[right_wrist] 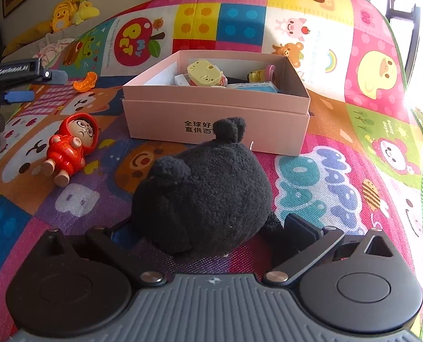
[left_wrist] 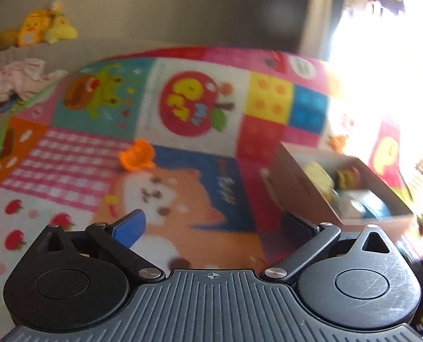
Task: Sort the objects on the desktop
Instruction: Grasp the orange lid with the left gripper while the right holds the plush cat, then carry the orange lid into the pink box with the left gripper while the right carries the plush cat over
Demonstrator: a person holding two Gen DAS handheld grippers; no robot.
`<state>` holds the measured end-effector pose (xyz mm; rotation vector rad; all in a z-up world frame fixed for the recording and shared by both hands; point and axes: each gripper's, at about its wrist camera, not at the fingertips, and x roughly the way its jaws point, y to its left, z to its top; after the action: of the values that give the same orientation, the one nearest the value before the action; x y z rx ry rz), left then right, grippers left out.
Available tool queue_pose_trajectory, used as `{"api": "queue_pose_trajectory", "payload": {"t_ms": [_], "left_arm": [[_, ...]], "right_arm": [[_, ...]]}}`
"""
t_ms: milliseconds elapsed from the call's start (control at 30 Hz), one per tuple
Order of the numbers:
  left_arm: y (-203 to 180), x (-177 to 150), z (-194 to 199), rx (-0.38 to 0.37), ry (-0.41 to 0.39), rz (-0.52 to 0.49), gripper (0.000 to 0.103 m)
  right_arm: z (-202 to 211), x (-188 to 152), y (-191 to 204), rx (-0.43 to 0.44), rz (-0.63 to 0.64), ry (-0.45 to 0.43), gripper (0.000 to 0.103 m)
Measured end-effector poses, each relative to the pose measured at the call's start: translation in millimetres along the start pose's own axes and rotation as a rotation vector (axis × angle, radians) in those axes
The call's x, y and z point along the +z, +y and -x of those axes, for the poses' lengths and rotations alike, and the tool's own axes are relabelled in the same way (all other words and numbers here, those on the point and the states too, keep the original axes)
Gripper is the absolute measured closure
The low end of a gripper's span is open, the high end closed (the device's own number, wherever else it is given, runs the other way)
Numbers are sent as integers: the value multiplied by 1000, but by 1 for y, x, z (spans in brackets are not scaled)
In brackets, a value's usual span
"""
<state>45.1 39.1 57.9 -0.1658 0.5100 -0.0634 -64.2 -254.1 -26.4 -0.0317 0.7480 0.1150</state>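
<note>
A black plush toy [right_wrist: 203, 191] lies on the colourful play mat [right_wrist: 339, 176], between the wide-apart fingers of my right gripper [right_wrist: 208, 229]. The pads do not visibly press on it, and the left pad is partly hidden behind it. Just beyond stands an open pink box [right_wrist: 217, 114] holding several small items. A red hooded doll [right_wrist: 70, 145] lies to the left, and an orange toy [right_wrist: 85, 82] lies farther back. In the left wrist view my left gripper [left_wrist: 214, 223] is open and empty over the mat. The orange toy [left_wrist: 137, 155] is ahead of it and the box [left_wrist: 294, 188] to its right.
The left gripper [right_wrist: 37, 85] shows at the far left of the right wrist view, above the mat. Yellow plush toys [right_wrist: 69, 14] and crumpled cloth [right_wrist: 54, 48] lie past the mat's far-left edge. Strong window glare washes out the right side.
</note>
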Motion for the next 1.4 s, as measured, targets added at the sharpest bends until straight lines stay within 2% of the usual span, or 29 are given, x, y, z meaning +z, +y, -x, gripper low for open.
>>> {"api": "queue_pose_trajectory", "payload": {"t_ms": [67, 133, 200, 333, 367, 400, 433, 467, 533, 633, 733, 933, 1067, 1167, 1300, 1400], "left_arm": [[23, 26, -36, 105, -23, 27, 0], [35, 41, -75, 171, 12, 17, 0], [42, 50, -113, 220, 79, 10, 0], [49, 56, -162, 279, 140, 48, 2], [49, 57, -168, 286, 146, 54, 6], [49, 55, -173, 292, 160, 55, 24], [48, 55, -177, 299, 174, 53, 30], [46, 54, -177, 313, 165, 38, 32], [42, 52, -174, 296, 171, 12, 45], [34, 48, -159, 256, 166, -39, 45], [17, 45, -127, 191, 123, -94, 45], [-37, 27, -33, -88, 42, -219, 45], [-68, -2, 22, -258, 67, -281, 45], [-84, -31, 52, -349, 106, -334, 45], [-92, -67, 66, -407, 195, -366, 45], [-94, -85, 74, -385, 177, -420, 42]], "right_arm": [[-2, 1, 0, 0, 0, 7, 0], [-3, 2, 0, -3, -1, 17, 0], [-3, 1, 0, -10, 1, 19, 0], [-4, 1, 2, -23, 6, 23, 0], [-4, 1, 2, -24, 7, 24, 0], [-5, 2, 2, -23, 6, 25, 0], [-5, 2, 2, -22, 4, 26, 0], [-5, 2, 1, -21, 2, 26, 0], [-6, 2, 1, -18, -3, 26, 0], [-6, 2, 1, -16, -6, 26, 0], [-6, 2, 0, -15, -7, 26, 0], [-6, 3, 0, -12, -5, 30, 0], [-6, 4, 0, -9, -5, 34, 0], [-6, 4, -1, -5, -3, 32, 0], [-6, 4, 0, -6, -2, 31, 0], [-6, 4, 0, -7, -2, 30, 0]]}}
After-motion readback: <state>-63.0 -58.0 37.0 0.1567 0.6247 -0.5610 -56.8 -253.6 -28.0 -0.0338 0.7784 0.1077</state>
